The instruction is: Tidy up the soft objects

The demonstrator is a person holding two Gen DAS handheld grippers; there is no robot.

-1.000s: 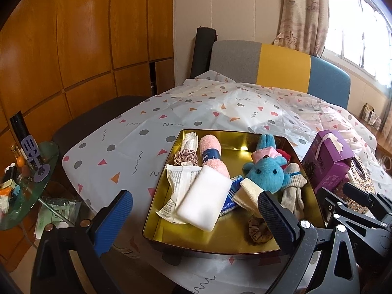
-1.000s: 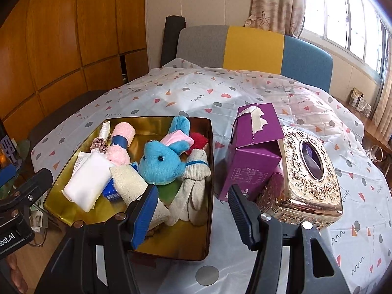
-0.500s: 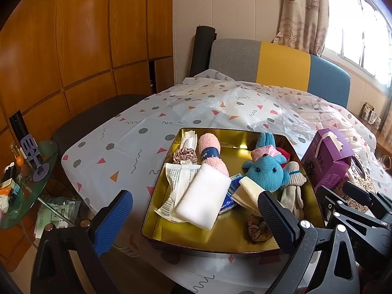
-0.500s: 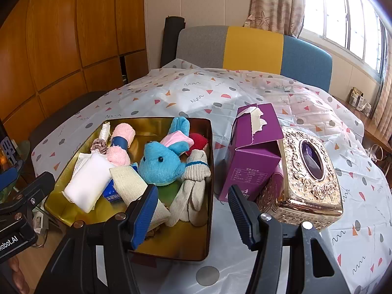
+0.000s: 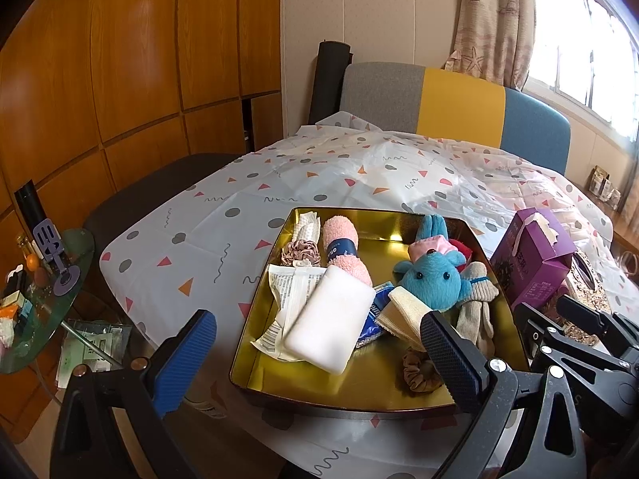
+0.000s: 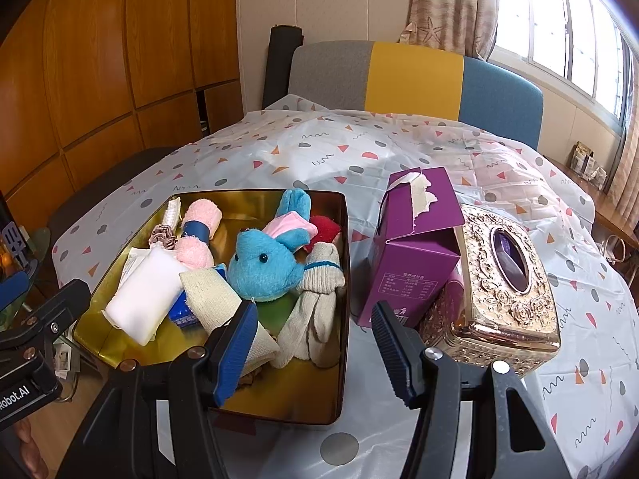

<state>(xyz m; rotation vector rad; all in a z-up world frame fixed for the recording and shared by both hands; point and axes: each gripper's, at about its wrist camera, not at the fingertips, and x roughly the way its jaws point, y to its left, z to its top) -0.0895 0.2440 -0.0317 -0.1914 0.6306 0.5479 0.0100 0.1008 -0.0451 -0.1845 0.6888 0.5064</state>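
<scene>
Nothing is shifting since a moment ago; both grippers are hovering where they were, short of the gold tray; the left gripper is standing wide with nothing between its pads, and the right gripper is standing partly apart, also bare. In the tray the blue toy, white pad, pink roll and socks are lying unmoved; the purple box is sitting just right of the tray.
</scene>
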